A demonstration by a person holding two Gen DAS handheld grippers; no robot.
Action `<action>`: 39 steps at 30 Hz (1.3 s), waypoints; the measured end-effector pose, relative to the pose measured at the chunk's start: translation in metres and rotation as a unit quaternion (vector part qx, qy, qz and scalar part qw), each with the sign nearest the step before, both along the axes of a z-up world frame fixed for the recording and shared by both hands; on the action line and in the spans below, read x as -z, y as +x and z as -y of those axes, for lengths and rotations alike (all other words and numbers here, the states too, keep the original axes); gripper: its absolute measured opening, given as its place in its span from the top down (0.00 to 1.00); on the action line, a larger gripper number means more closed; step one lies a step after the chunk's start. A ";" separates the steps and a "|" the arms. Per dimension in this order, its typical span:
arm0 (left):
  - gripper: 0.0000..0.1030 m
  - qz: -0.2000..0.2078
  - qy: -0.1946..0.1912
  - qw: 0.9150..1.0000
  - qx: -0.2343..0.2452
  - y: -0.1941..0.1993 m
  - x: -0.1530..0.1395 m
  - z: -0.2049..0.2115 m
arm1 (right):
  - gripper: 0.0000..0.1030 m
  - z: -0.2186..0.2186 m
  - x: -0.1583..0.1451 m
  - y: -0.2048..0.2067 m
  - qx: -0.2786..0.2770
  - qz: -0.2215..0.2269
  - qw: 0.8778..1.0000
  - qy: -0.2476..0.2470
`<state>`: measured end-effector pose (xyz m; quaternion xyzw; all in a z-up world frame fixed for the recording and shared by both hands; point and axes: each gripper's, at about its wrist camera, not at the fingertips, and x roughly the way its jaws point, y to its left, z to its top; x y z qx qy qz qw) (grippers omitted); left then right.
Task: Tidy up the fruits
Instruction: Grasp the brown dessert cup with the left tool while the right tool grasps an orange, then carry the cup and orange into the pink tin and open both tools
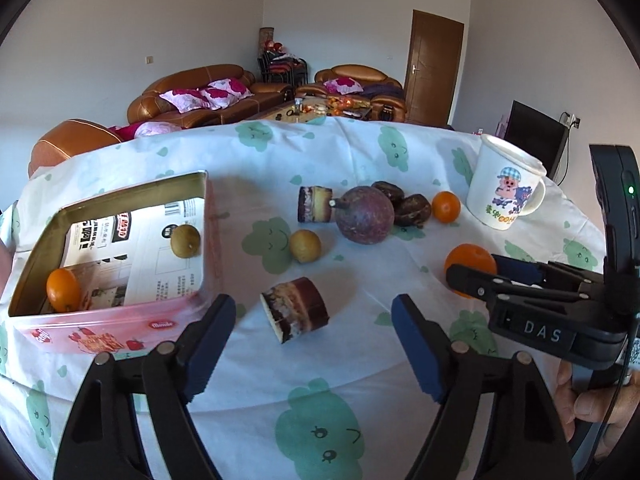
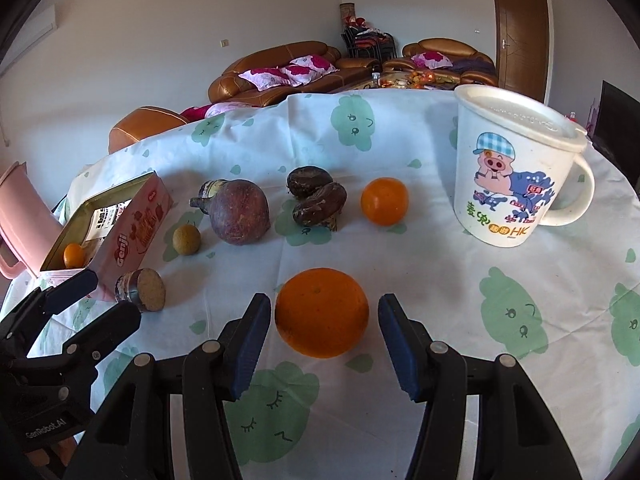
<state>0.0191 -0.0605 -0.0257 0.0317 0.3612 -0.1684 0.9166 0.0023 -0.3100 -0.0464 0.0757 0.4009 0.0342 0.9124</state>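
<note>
Right gripper (image 2: 324, 334): jaws spread wide, straddling a large orange (image 2: 322, 312) on the cloud-print tablecloth (image 2: 500, 280); neither pad touches the fruit. Left gripper (image 1: 314, 344): released, jaws apart, holding nothing; a cut sugarcane piece (image 1: 295, 309) lies on its side just ahead, between the fingertips' line of sight.

Left of that piece sits the pink biscuit tin (image 1: 100, 324), open, containing a small orange (image 1: 63, 290) at its near corner and a longan (image 1: 185, 240) against its right wall.

A second longan (image 1: 305, 246) rests on the cloth outside the tin. Beyond it: a purple passion fruit (image 1: 364, 215), a second sugarcane piece (image 1: 315, 204) touching its stem side, two dark water chestnuts (image 2: 318, 200) piled together, and a small tangerine (image 2: 384, 201).

At far right stands a lidded cartoon-pig mug (image 2: 516, 168), upright.
</note>
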 end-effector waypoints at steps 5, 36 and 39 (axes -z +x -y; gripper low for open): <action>0.29 -0.025 0.019 0.999 -0.012 0.008 0.008 0.014 | 0.44 -0.010 0.007 0.009 -0.012 -0.026 0.999 -0.014; 0.67 0.027 -0.040 0.999 -0.014 0.002 -0.018 -0.009 | 0.53 0.026 -0.041 -0.026 0.053 0.136 0.987 0.071; 0.67 0.053 -0.031 0.998 -0.022 0.004 -0.028 -0.017 | 0.53 0.022 -0.044 -0.031 0.046 0.156 0.985 0.061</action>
